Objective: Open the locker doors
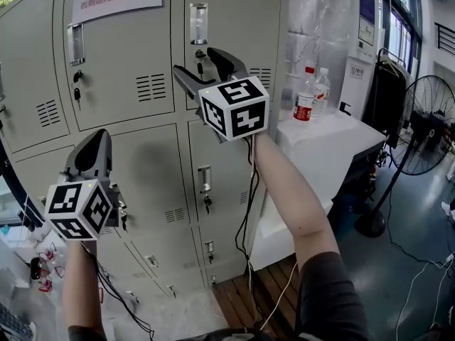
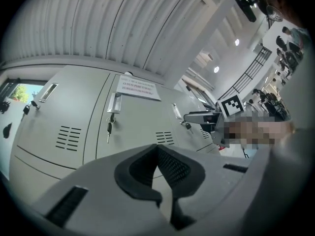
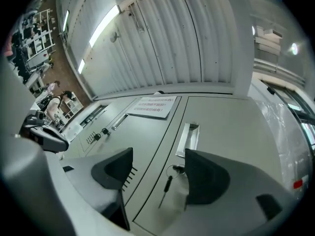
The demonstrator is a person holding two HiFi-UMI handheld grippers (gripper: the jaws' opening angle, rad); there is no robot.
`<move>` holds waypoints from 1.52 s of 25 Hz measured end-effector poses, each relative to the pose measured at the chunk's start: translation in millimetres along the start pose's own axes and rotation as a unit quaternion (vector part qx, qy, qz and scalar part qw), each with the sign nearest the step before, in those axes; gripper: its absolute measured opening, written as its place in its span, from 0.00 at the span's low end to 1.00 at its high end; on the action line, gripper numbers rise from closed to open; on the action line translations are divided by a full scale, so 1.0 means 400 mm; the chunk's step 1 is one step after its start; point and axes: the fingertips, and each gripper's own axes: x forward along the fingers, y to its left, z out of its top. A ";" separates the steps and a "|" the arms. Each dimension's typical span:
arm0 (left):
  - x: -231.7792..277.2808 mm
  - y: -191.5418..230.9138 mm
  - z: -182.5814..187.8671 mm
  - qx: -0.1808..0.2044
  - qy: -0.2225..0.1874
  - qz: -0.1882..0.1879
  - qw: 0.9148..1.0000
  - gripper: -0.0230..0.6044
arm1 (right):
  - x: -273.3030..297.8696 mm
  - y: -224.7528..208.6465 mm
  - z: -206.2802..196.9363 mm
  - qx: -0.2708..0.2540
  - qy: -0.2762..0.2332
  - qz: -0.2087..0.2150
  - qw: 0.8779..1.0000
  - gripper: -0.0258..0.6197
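Right gripper view shows the right tongs (image 3: 157,161) spread wide and empty, aimed at an upper locker door (image 3: 231,132), which is seen closed. Its recessed handle (image 3: 189,139) lies straight ahead, just above the gap, with its long axis running up the door. The key (image 3: 166,187) hangs below it. Contact appears not yet made, though depth is poorly shown. The left tongs (image 2: 157,150) are closed on nothing and held lower left in the head view, farther from that handle.
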 end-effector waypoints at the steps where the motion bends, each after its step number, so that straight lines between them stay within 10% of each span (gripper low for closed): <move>1: 0.010 0.001 0.009 0.000 -0.004 0.001 1.000 0.05 | 0.012 -0.017 0.007 0.001 -0.001 -0.002 1.000 0.53; 15: 0.097 0.001 0.032 0.007 -0.026 -0.006 1.000 0.05 | 0.180 -0.086 0.043 0.008 0.035 0.018 0.999 0.53; 38: 0.083 0.008 -0.040 -0.039 -0.012 -0.045 0.998 0.05 | 0.157 -0.098 0.068 0.037 0.068 -0.101 0.992 0.49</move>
